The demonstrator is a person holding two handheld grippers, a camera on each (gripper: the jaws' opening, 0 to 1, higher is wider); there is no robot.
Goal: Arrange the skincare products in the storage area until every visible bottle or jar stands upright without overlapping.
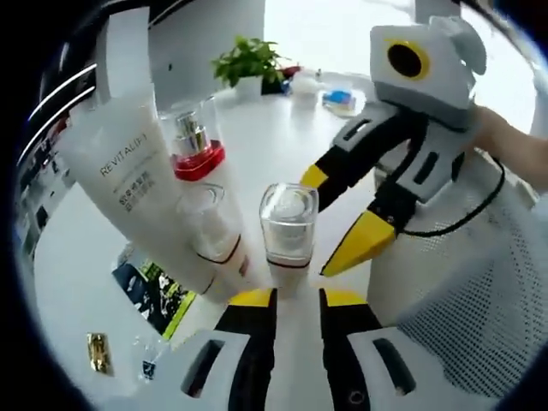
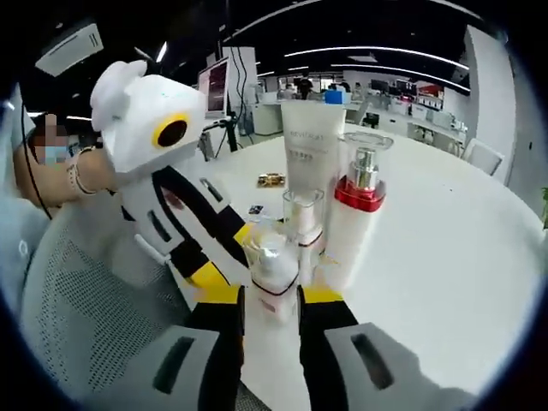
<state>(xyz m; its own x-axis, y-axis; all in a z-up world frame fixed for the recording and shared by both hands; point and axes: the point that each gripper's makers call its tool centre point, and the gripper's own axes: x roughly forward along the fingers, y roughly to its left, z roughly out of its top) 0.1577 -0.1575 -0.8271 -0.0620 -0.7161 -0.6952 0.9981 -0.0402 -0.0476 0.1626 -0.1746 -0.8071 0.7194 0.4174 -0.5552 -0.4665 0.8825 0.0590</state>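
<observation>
Small clear bottle (image 1: 288, 235) (image 2: 276, 272) stands upright on the white table (image 1: 257, 145) (image 2: 445, 257), right at the tips of both grippers. In the left gripper view, the left gripper (image 1: 296, 297) has its 2 yellow-tipped jaws apart, bottle base between the tips; contact can't be confirmed, so grip is unclear. In the right gripper view, the right gripper (image 2: 271, 295) jaws flank the same bottle's lower body and look closed onto it. Just beside it, a pump bottle (image 1: 201, 184) (image 2: 355, 214) with a red collar and clear cap stands upright, and a white tube (image 1: 128, 184) (image 2: 310, 145) printed REVITALIFT stands behind it, touching or nearly so. Another small clear bottle (image 2: 303, 218) sits between them in the right gripper view. A white mesh basket (image 1: 479, 282) (image 2: 77, 300) lies alongside the group. Farther out: a leaflet (image 1: 154, 295), a gold item (image 1: 98, 353) (image 2: 271, 180), a potted plant (image 1: 248, 62), office desks behind.
</observation>
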